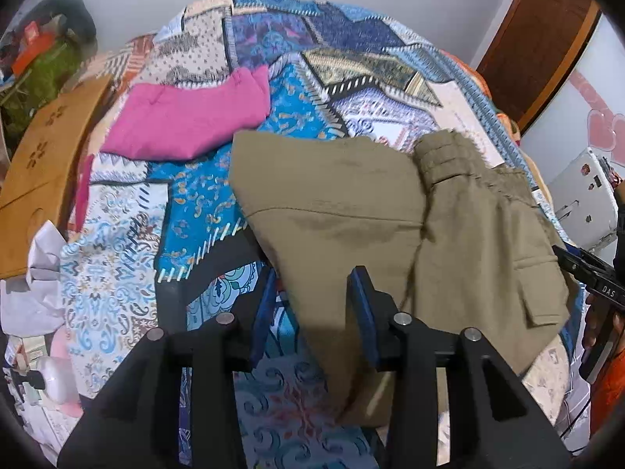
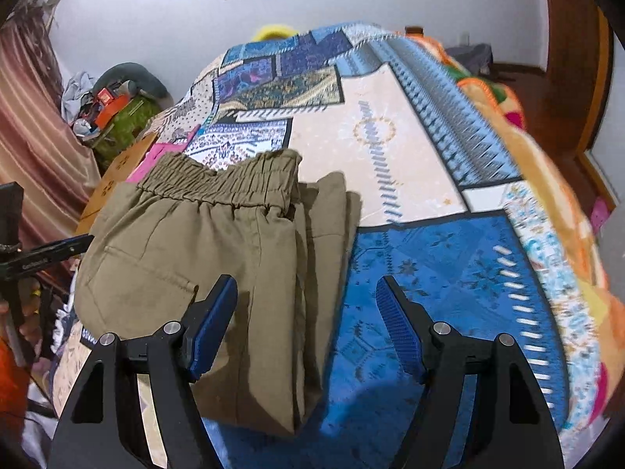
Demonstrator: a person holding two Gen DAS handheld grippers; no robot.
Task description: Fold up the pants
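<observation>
Left wrist view: the olive pants (image 1: 351,211) are lying folded on a patchwork bedspread (image 1: 195,203) covering a bed, the fabric doubled over itself with the gathered elastic waistband (image 1: 445,152) sitting toward the bed's right edge and a flapped pocket (image 1: 543,293) showing on the upper layer. The left gripper (image 1: 314,301) is hovering over the near corner of the folded cloth, its blue-padded fingers (image 1: 363,305) standing partly apart and pressing on nothing; one finger is hanging over the bedspread, the other over the pants, and whether either is brushing the fabric cannot be told. A folded pink garment (image 1: 187,117) is resting beyond the pants toward the bed's left edge, beside a wooden board (image 1: 47,164) leaning off that side. In the right wrist view, the right gripper (image 2: 306,320) is poised above the pants' right-hand edge, its fingers (image 2: 398,320) spread wide and holding nothing, one over the olive cloth (image 2: 218,242) and the other over a deep blue patch of the bedspread (image 2: 449,265). The waistband (image 2: 222,183) is facing away from the camera, toward the far end of the bed. An orange blanket (image 2: 519,133) is bunching along the bed's right edge.
</observation>
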